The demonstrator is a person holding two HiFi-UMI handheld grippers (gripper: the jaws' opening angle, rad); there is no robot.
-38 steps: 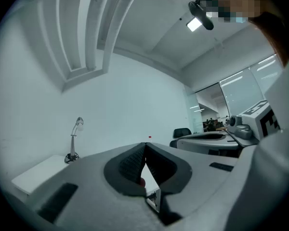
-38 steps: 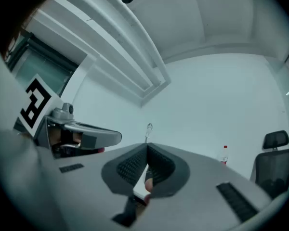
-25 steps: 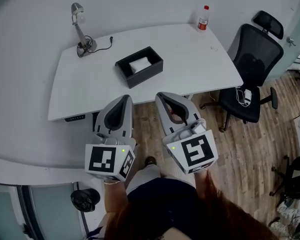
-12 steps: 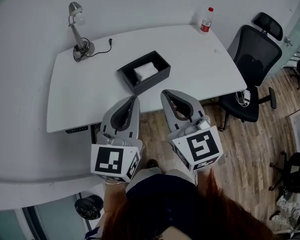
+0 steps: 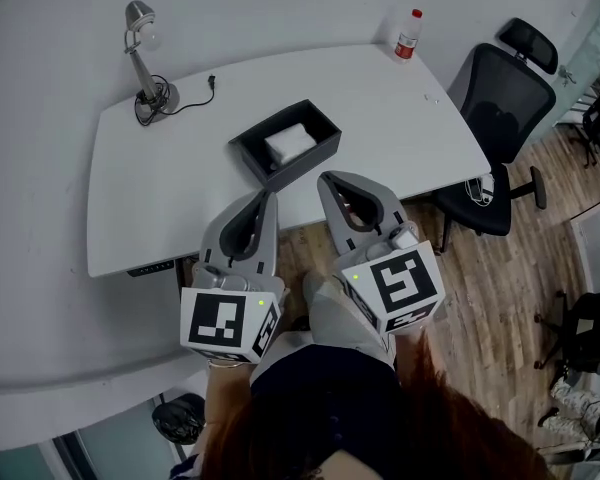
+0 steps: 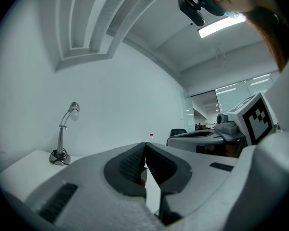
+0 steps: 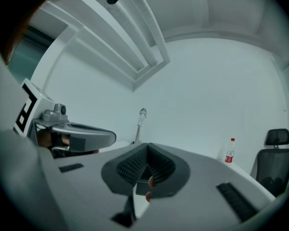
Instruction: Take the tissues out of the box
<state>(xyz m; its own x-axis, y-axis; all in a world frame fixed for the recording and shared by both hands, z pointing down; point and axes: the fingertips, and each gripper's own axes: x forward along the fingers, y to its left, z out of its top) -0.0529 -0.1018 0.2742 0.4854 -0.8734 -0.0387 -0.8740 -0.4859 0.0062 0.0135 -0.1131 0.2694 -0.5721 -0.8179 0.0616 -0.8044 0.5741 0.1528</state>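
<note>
White table point(image 5: 180, 193): smooth matte top, rounded corners, curved near edge; wide bare stretches either side of centre. Wood-plank floor point(image 5: 500, 298) past the near edge. Black mesh office chair point(image 5: 500, 118) close by the right end.

Left gripper point(image 5: 268, 196) and right gripper point(image 5: 325, 178): grey shells, ribbed dark pads, side by side, tips over the near table edge. Both pinched fully together, nothing between.

Black rectangular box point(image 5: 310, 164): open-topped, mid-table, skewed to the edge, just beyond both tips, no contact seen; near corner between the two.

Gooseneck lamp point(image 5: 140, 58) at far left corner, cord looped at base. White tissues point(image 5: 290, 142) inside the box, a flat folded stack. Red-capped bottle point(image 5: 408, 33) at far right edge.
</note>
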